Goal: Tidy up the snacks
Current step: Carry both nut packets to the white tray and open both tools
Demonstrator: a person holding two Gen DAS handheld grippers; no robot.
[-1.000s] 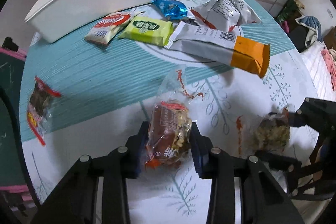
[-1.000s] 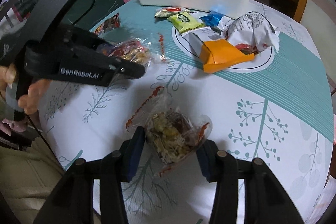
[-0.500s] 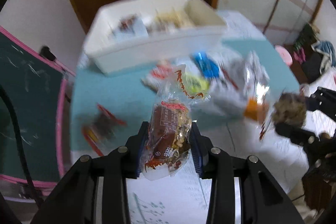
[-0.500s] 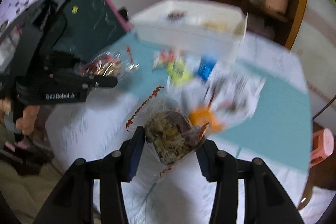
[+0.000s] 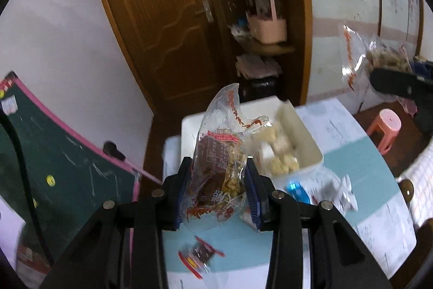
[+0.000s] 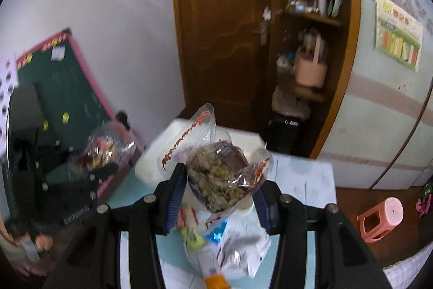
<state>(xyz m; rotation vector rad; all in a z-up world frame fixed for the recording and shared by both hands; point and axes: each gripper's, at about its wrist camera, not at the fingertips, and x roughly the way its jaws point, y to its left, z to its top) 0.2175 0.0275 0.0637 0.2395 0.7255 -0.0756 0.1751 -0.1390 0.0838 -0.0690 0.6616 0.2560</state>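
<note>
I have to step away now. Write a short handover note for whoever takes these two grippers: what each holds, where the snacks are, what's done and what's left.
Left gripper: shut on a clear plastic packet of brown nut snack, held in the air above the table.
Right gripper: shut on a similar clear packet of nutty snack, also in the air.
White plastic bin stands at the far end of the table with pale snacks already inside.
On the teal-and-white tablecloth: a small red-edged packet, a blue wrapper, a crumpled silver bag and a few more.
Left: put both held packets in the bin, then gather the loose ones.
</note>
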